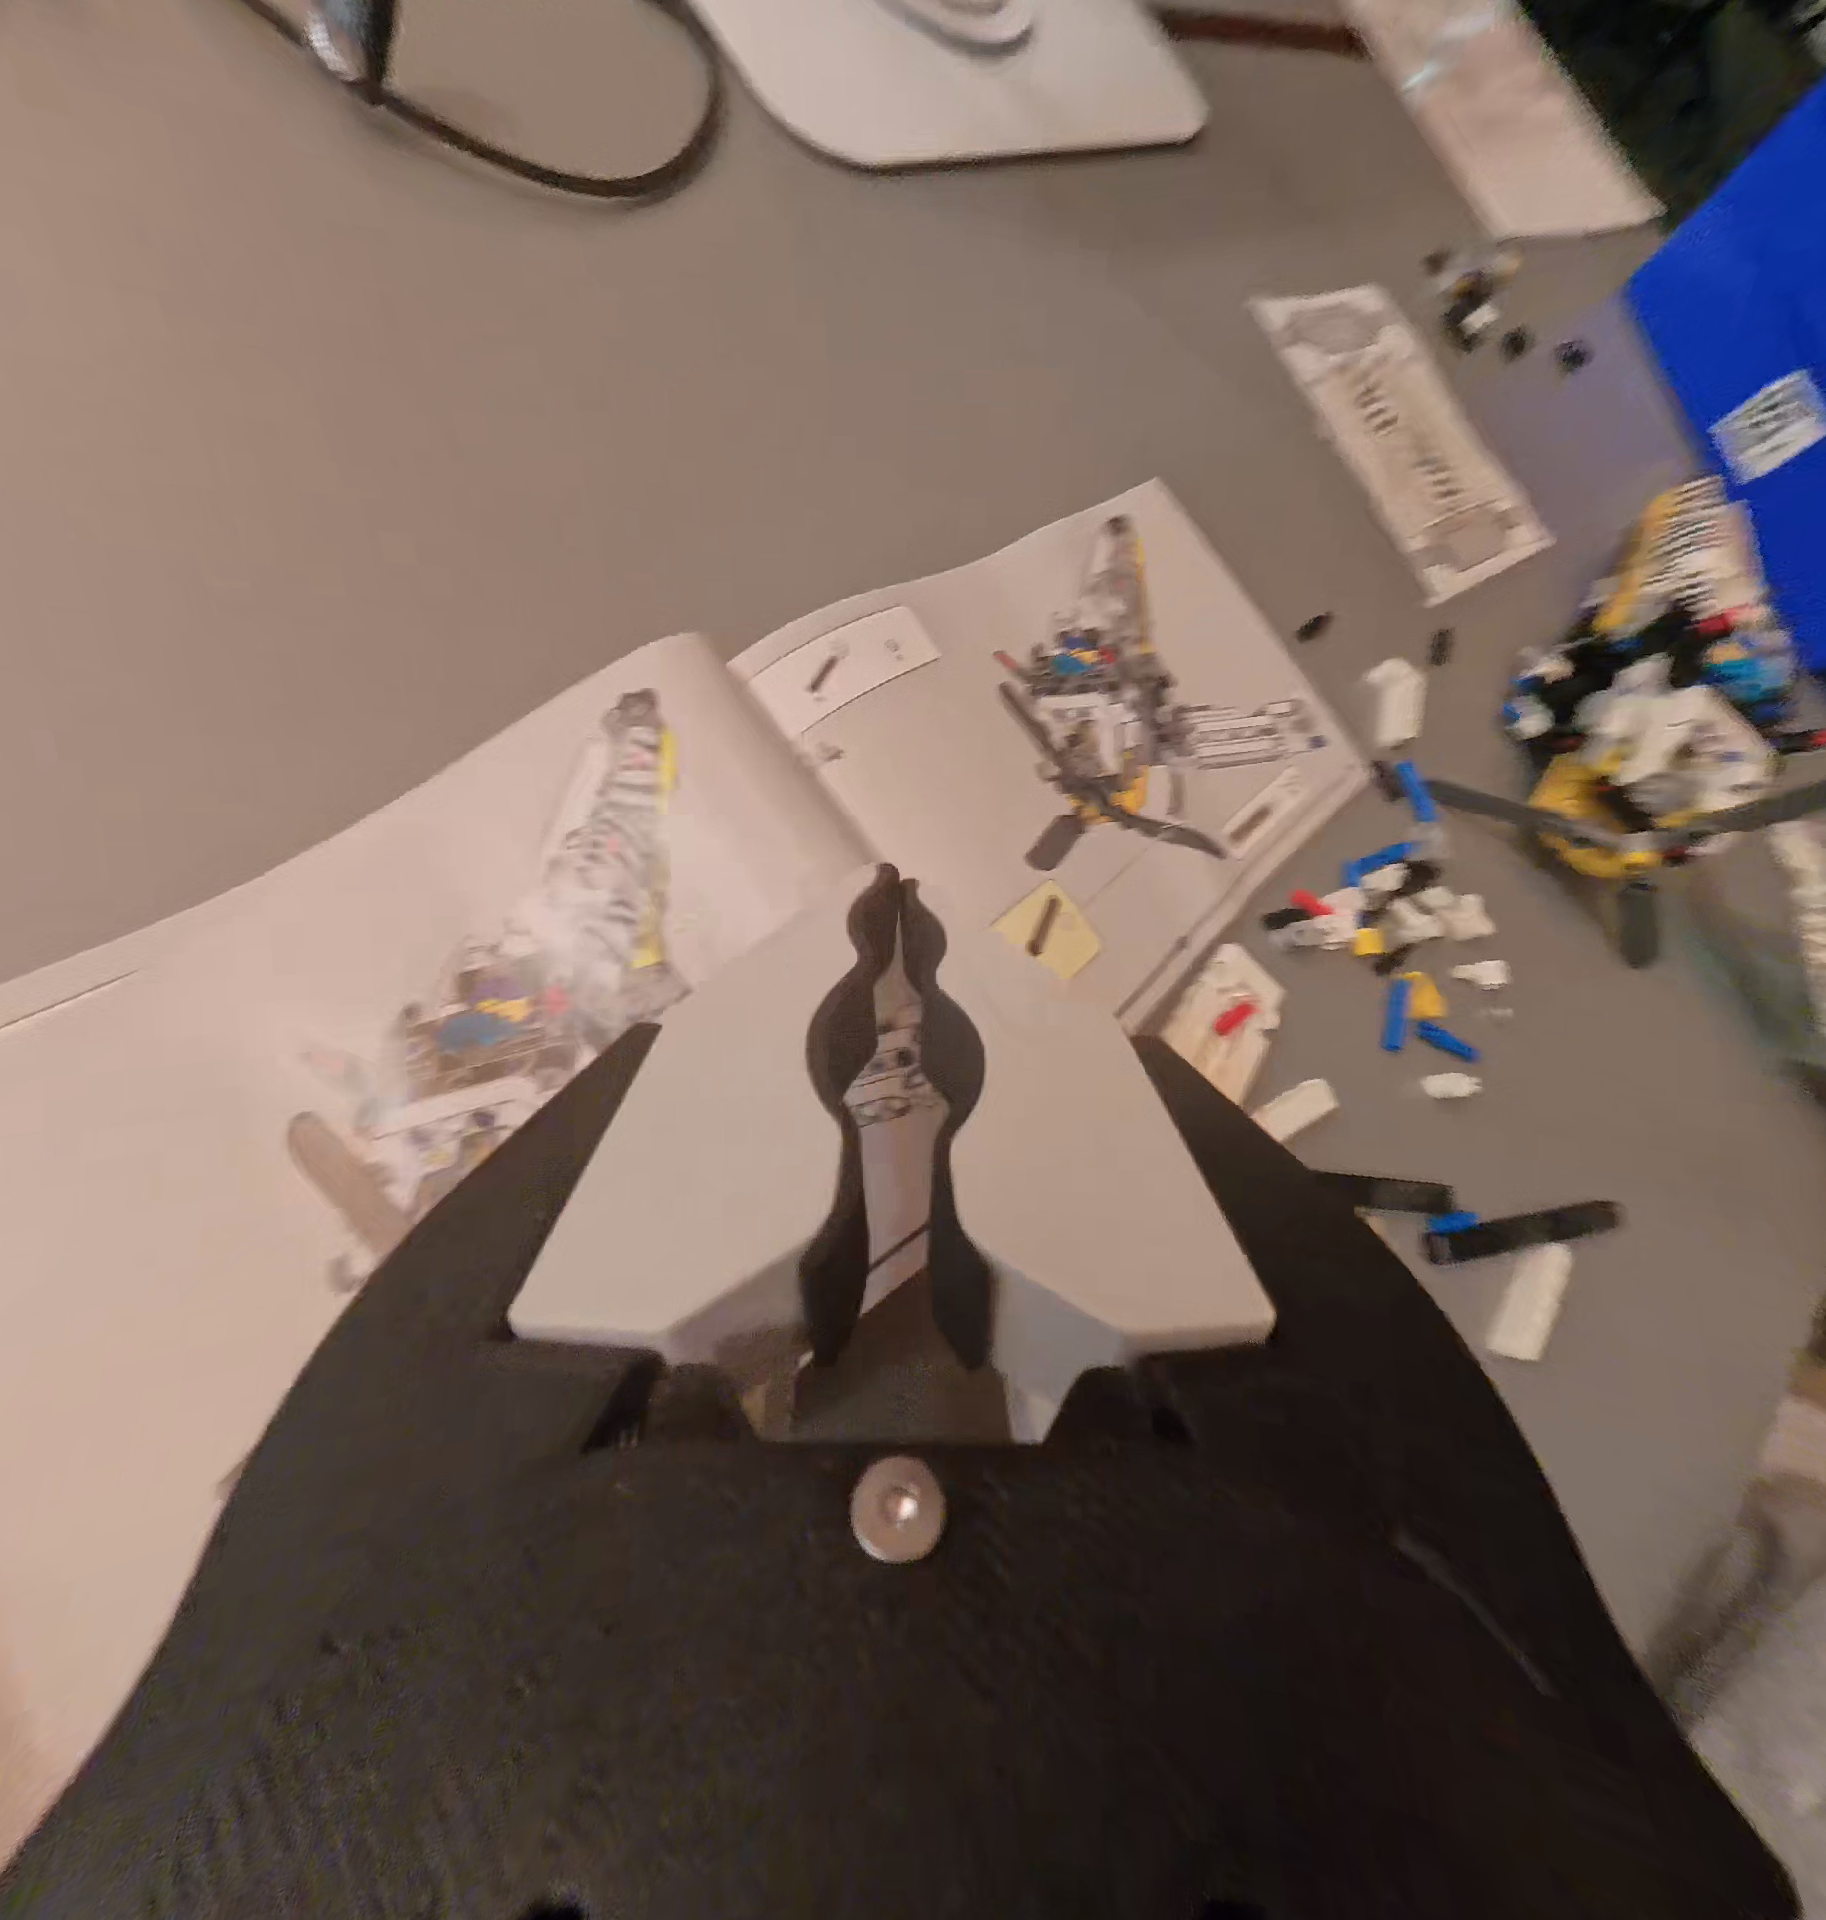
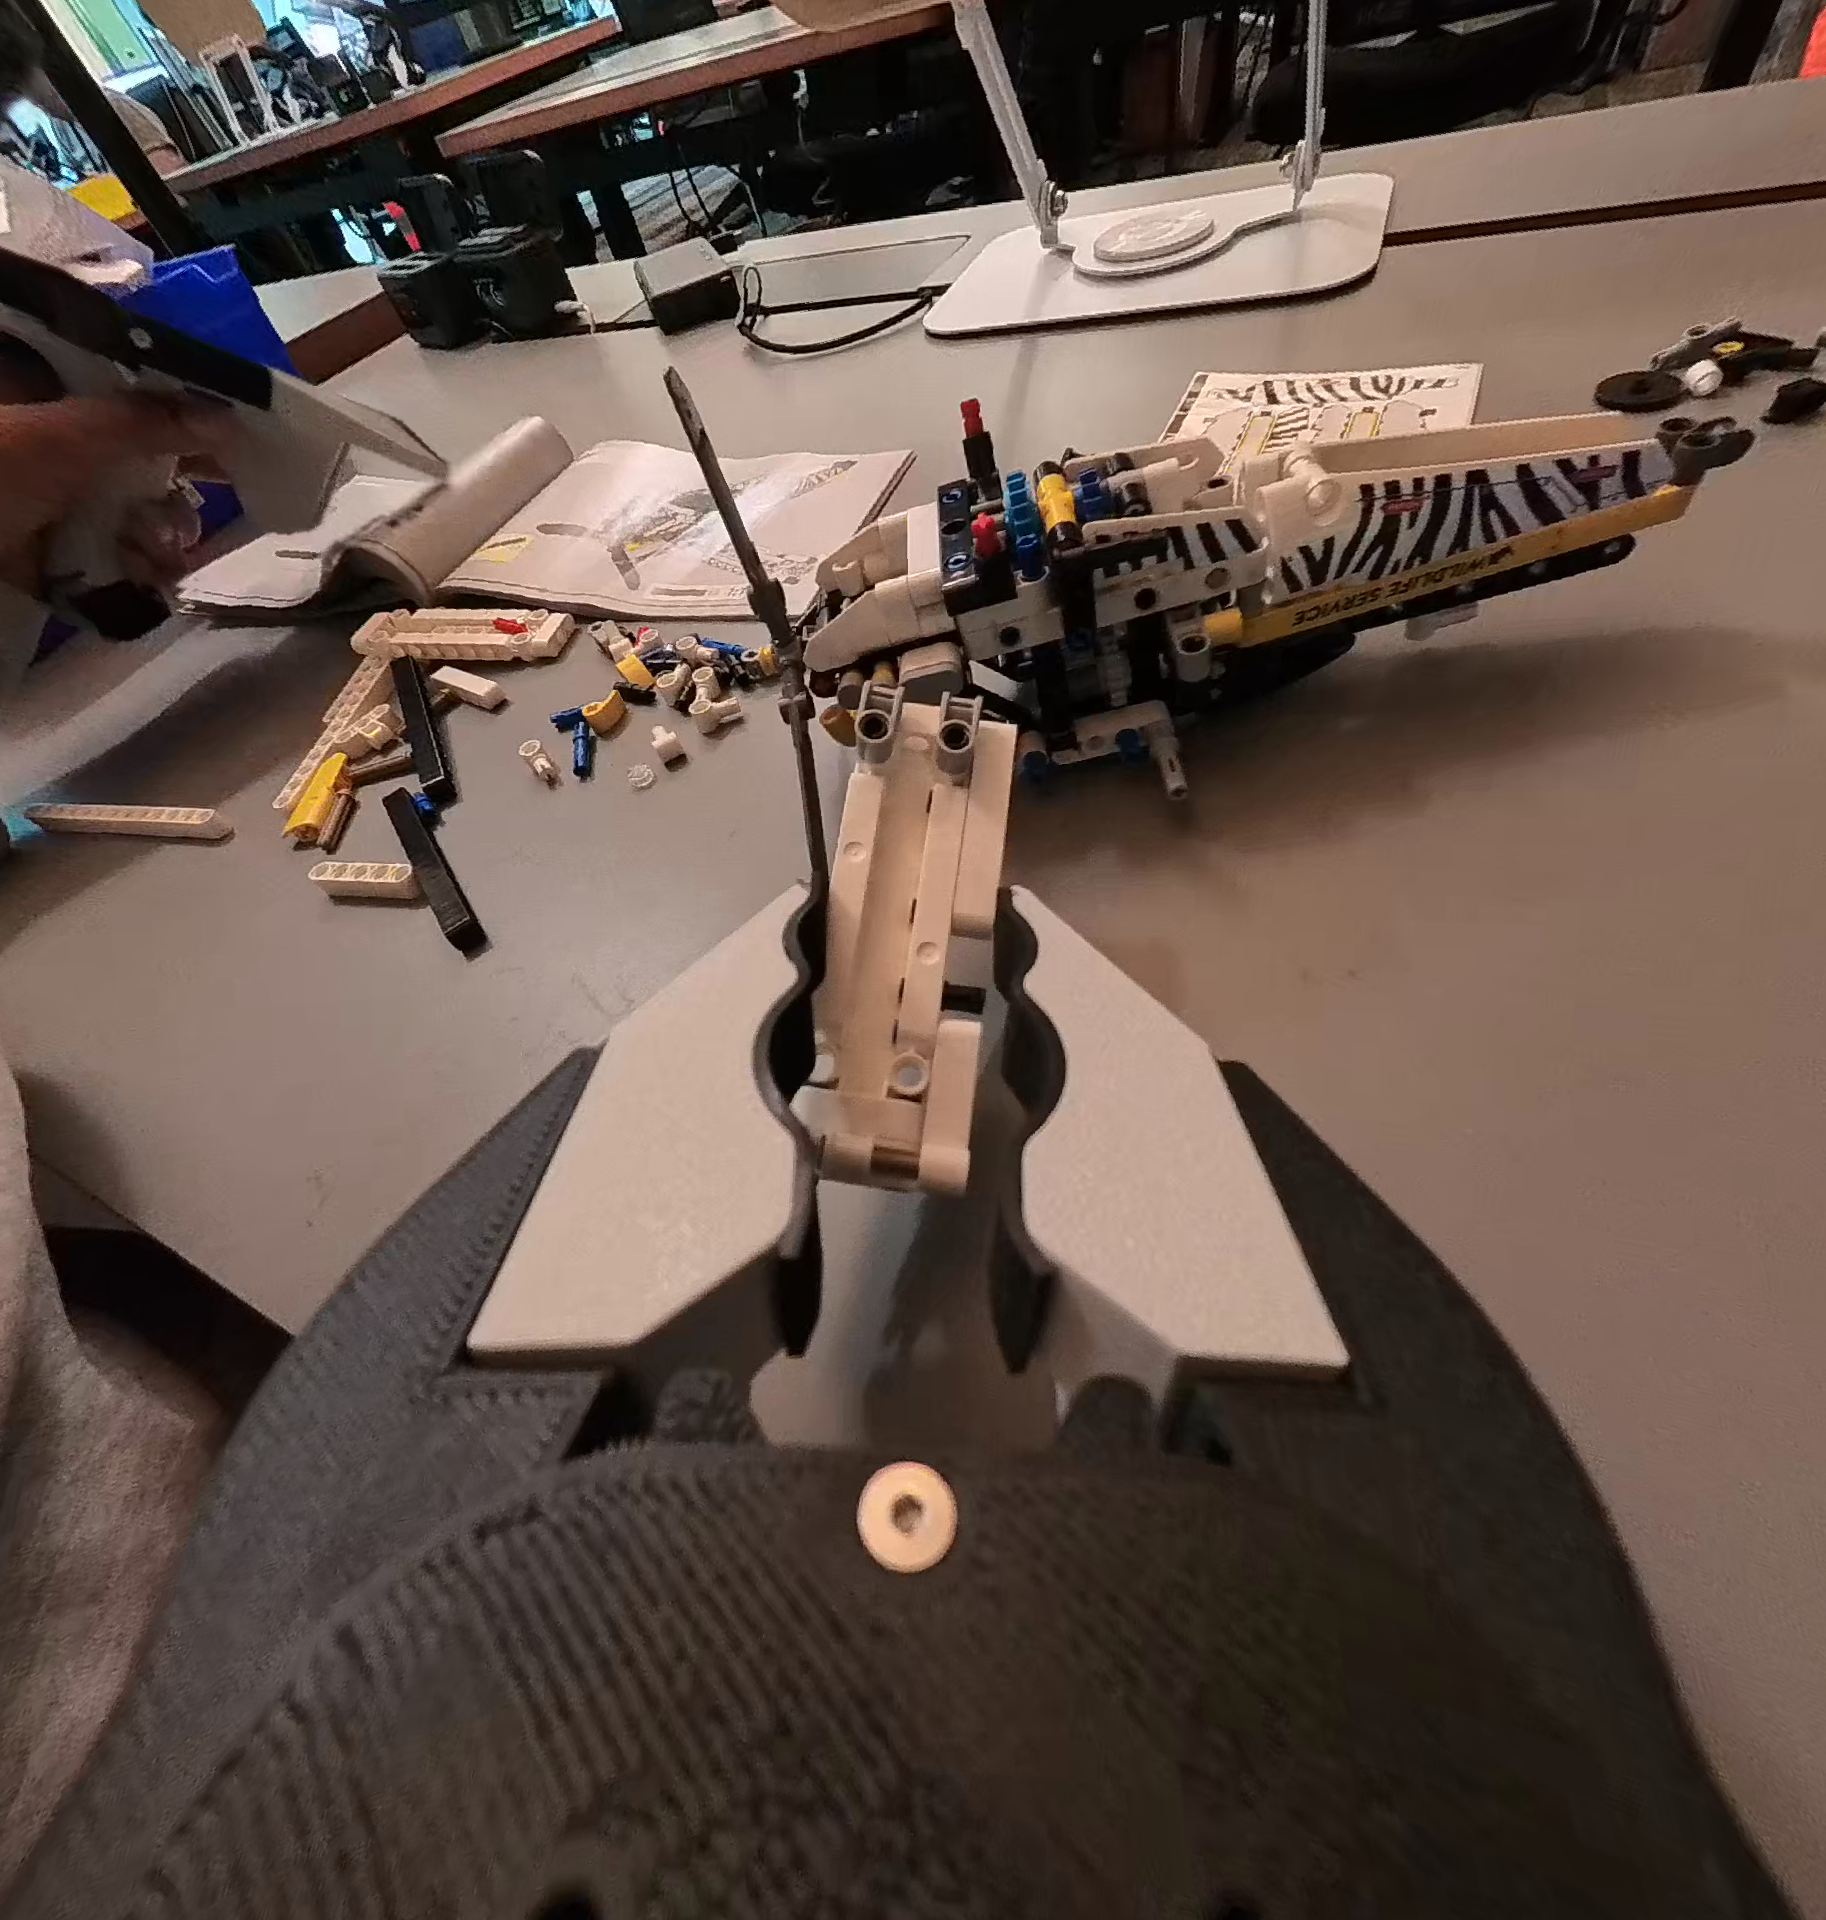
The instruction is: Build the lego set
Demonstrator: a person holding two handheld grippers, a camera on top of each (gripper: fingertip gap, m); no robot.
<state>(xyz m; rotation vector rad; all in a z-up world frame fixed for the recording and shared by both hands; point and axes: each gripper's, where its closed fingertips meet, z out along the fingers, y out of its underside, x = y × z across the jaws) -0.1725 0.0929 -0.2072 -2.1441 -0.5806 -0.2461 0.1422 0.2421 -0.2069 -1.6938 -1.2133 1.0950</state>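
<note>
My left gripper (image 1: 893, 894) is shut, its tips pinching a page of the open instruction booklet (image 1: 992, 748). In the right wrist view the left gripper (image 2: 426, 462) lifts that curled page of the booklet (image 2: 670, 520). My right gripper (image 2: 907, 920) is shut on a white lego subassembly (image 2: 914, 894) with two grey connectors on top. It holds this just in front of the nose of the zebra-striped yellow and white helicopter model (image 2: 1252, 551), which lies on the grey table (image 2: 1408, 935). The model also shows in the left wrist view (image 1: 1636, 727).
Loose lego pieces (image 2: 670, 675) and white and black beams (image 2: 431, 862) lie left of the model; they also show in the left wrist view (image 1: 1387, 925). A sticker sheet (image 2: 1324, 400), a white monitor stand (image 2: 1169, 249), a black cable (image 1: 576, 177) and a blue bin (image 1: 1782, 312) stand farther off. One gripper's finger ends stand about 35 cm off the other's.
</note>
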